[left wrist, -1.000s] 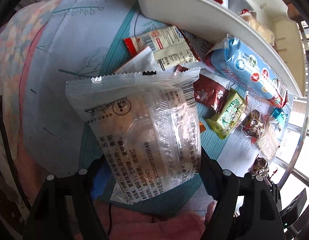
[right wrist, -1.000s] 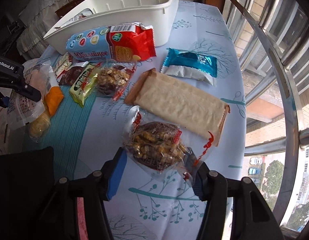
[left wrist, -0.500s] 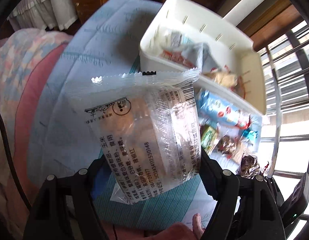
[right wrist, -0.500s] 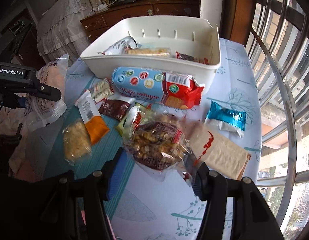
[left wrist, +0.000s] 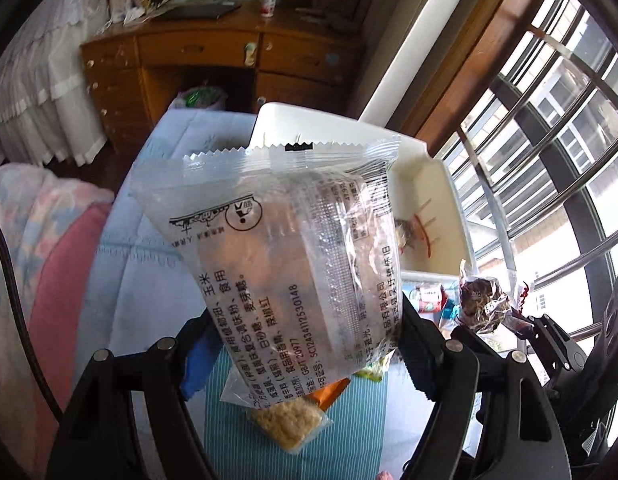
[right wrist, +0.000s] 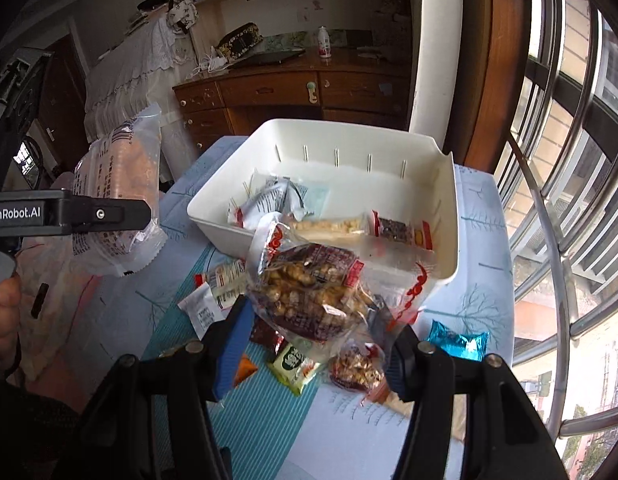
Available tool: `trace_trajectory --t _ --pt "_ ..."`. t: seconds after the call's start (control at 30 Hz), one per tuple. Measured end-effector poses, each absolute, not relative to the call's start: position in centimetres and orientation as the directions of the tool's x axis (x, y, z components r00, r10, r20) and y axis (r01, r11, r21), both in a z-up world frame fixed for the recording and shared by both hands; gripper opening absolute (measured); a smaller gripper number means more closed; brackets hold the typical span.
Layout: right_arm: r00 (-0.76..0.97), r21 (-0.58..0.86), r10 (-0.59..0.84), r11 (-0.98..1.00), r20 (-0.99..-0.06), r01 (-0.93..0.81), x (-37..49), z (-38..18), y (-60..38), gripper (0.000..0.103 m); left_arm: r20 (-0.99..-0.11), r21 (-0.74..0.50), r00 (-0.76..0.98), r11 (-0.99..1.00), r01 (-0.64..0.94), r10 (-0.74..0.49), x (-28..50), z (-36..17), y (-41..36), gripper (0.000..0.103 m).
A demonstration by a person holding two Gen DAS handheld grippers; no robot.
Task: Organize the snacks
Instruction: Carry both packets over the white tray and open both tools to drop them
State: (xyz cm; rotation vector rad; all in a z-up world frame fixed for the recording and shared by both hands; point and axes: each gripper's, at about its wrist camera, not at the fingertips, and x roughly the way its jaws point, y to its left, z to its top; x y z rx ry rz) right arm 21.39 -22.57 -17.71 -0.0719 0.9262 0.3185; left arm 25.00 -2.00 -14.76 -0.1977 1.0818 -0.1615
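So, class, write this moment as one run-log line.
left gripper: shut on clear snack packet | right gripper: shut on nut snack bag | both raised near white bin | loose snacks on table

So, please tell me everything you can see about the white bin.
The white bin is a rectangular plastic tub with thin slits in its walls and a notched corner. It stands upright and open on the blue tablecloth, before a wooden dresser. Several snack packets lie inside. Neither tool touches it.
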Motion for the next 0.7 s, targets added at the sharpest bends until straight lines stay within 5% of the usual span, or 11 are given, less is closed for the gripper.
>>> trace_trajectory --t 0.7 --pt "0.668 0.001 0.102 0.989 -0.737 -0.151 30.3 -16.2 -22.8 0.060 -0.792 -0.237 0.524 0.949 0.207 -0.312 35.7 -13.1 -4.6 0.078"
